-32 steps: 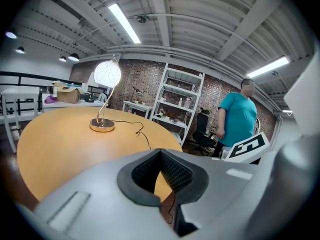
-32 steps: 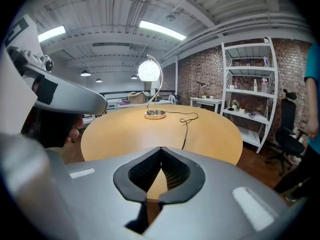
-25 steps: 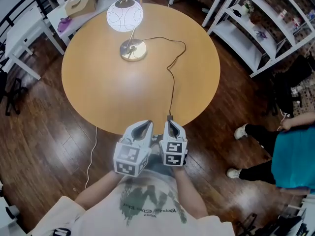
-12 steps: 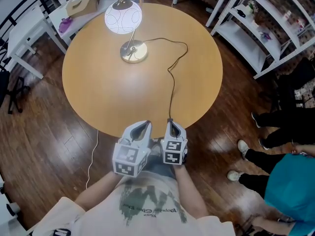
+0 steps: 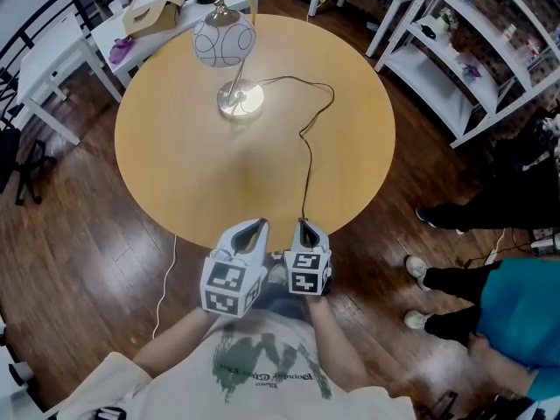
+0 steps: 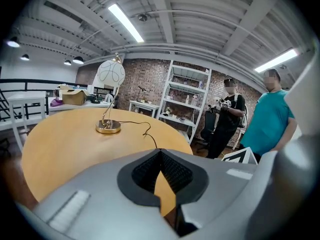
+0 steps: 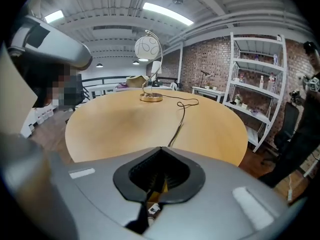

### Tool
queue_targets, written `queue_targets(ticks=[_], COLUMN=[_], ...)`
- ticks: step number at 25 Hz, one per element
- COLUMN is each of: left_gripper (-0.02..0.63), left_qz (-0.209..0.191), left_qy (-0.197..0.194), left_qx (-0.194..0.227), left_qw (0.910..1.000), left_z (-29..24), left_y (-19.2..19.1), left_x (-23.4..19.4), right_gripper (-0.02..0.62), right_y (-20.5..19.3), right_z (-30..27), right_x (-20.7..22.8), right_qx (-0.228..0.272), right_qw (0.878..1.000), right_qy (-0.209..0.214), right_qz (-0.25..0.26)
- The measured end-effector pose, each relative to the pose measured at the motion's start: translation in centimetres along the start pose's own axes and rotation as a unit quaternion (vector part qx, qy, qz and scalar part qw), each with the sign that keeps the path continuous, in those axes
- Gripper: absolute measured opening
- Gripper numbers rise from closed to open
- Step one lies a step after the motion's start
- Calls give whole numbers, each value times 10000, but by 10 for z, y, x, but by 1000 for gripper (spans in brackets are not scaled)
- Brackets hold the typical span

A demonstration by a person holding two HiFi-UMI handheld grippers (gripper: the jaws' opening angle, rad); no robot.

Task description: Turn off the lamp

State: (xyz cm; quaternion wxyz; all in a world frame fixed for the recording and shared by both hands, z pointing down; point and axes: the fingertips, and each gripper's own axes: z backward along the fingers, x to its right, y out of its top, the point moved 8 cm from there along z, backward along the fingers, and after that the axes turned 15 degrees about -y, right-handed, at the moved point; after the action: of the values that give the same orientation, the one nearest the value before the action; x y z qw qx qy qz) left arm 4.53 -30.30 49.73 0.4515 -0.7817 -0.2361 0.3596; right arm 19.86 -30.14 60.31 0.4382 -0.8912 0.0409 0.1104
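The room had a dark wood floor (image 5: 79, 226) and white shelves (image 5: 464, 51). The big round table (image 5: 192, 164) was smooth and bare. The lamp (image 5: 224, 42) stood at its far side. Its ball looked dark, so I thought it was off. Its cord (image 5: 306, 156) ran to my right gripper (image 5: 304, 224), whose fingers seemed to pinch it at the near edge. I should let go softly, without tugging. My left gripper (image 5: 257, 225) had its fingers pressed together on nothing.

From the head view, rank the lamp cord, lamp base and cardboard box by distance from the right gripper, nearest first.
1. Lamp cord: reaches the right gripper at the table near edge.
2. Lamp base: far side, left.
3. Cardboard box: on the side table beyond.
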Motion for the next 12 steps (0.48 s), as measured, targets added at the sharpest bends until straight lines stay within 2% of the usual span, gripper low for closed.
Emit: queue_targets(ticks=[12], left_gripper=[-5], left_qz=[-85], left_qy=[155], left_qx=[281], left_qw=[9994], left_z=[38], left_y=[9], left_x=[-6], right_gripper=[-2], right_y=[53], right_z=[56], right_x=[-21], right_qx=[802], right_qw=[9953], right_qy=[255], right_qz=[-490])
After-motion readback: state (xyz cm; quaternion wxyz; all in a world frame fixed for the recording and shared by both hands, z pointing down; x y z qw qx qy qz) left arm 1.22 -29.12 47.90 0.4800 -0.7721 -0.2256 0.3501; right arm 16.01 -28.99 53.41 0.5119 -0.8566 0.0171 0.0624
